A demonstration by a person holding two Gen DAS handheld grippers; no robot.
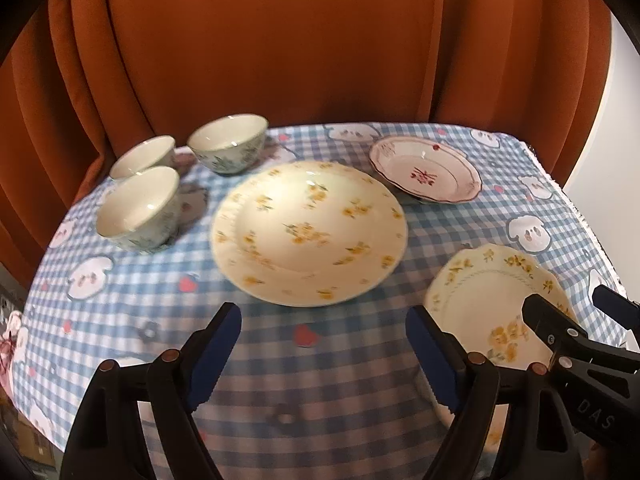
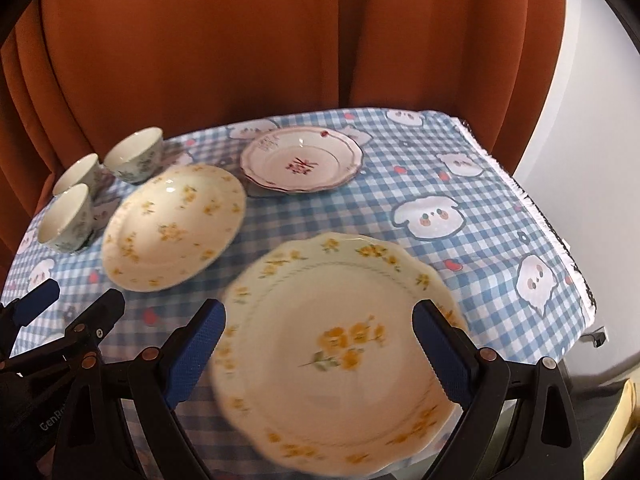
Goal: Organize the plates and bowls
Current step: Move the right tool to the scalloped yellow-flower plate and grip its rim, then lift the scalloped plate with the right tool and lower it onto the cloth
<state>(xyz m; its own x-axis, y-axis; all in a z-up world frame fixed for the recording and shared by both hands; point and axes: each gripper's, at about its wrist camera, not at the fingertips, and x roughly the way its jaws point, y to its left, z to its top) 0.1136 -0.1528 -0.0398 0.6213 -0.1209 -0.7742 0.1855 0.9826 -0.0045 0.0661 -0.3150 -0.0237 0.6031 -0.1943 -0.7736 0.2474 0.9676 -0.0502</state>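
Nearest the right camera, a scalloped cream ceramic plate with yellow flowers lies flat on the desk's blue-and-white checked cloth. Right gripper hangs over it, fingers spread wide, gripping nothing. Left gripper is likewise open and empty above bare cloth, near the large round cream plate with yellow sprigs. Beyond sits a scalloped white plate with red motif. Three white floral bowls cluster upright at far left. Rust-orange curtain hangs behind.
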